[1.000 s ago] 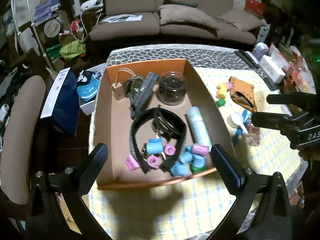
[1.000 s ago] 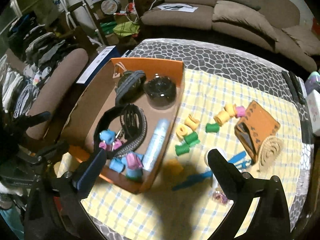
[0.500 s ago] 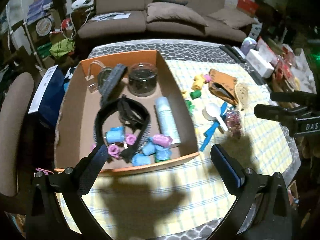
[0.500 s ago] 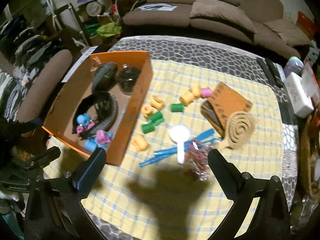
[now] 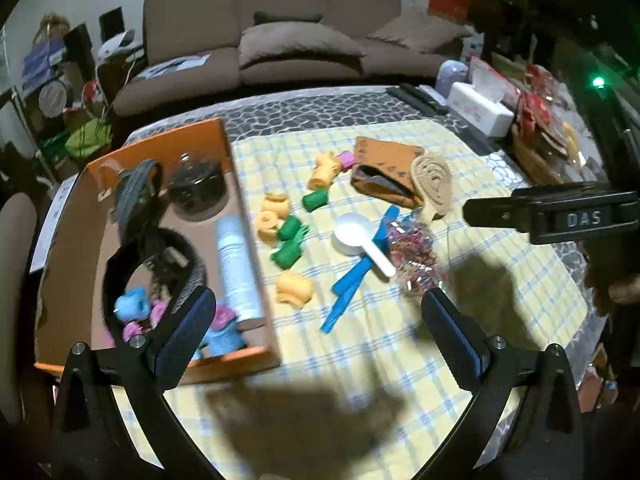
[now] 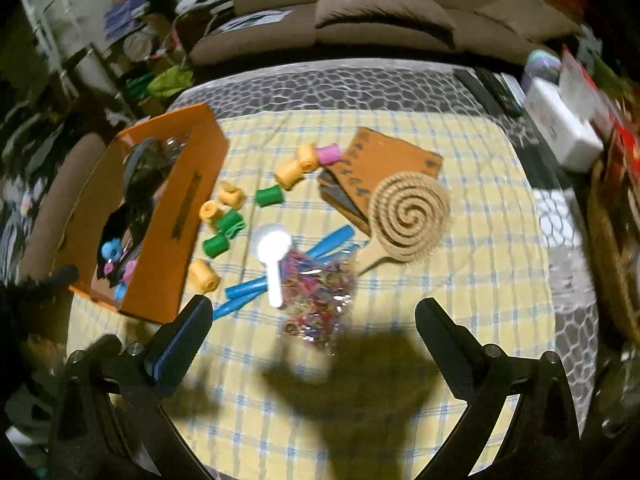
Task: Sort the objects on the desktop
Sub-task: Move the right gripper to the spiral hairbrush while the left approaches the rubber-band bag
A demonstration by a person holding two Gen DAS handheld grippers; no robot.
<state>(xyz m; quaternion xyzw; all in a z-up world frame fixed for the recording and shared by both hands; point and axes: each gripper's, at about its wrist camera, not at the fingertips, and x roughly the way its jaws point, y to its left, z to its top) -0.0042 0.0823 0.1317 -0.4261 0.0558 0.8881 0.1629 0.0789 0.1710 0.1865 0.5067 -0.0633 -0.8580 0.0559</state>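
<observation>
Since a second ago we have swung both grippers to the right: the orange box [image 5: 160, 240], which sat between our left jaws, now lies off toward the left jaw, and the loose items on the yellow checked cloth [image 5: 360, 380] have come to the middle of both views. That tells us the next thing to sort is likely one of those still outside the box, not anything already in it.

The left gripper [image 5: 318, 328] hovers above the worktop, jaws wide apart and empty. The right gripper [image 6: 314, 330] does the same, also spread and holding nothing, and it shows in the left view off to the right, well clear of the cloth.

Ahead of the right jaws and farthest out lies the brown pouch [image 6: 396, 160], with the spiral brush [image 6: 408, 210] overlapping its near edge. Closer, straight ahead between the right jaws, sits the bag of rubber bands [image 6: 320, 292], touching the white scoop [image 6: 272, 248] and the blue clips [image 6: 280, 276]. Toward the left jaw, beside the box wall, the yellow and green rollers [image 6: 224, 224] lie scattered, with a pink one [image 6: 329, 154] farther out near the pouch. More rollers, blue and pink, already rest in the box's near corner.
</observation>
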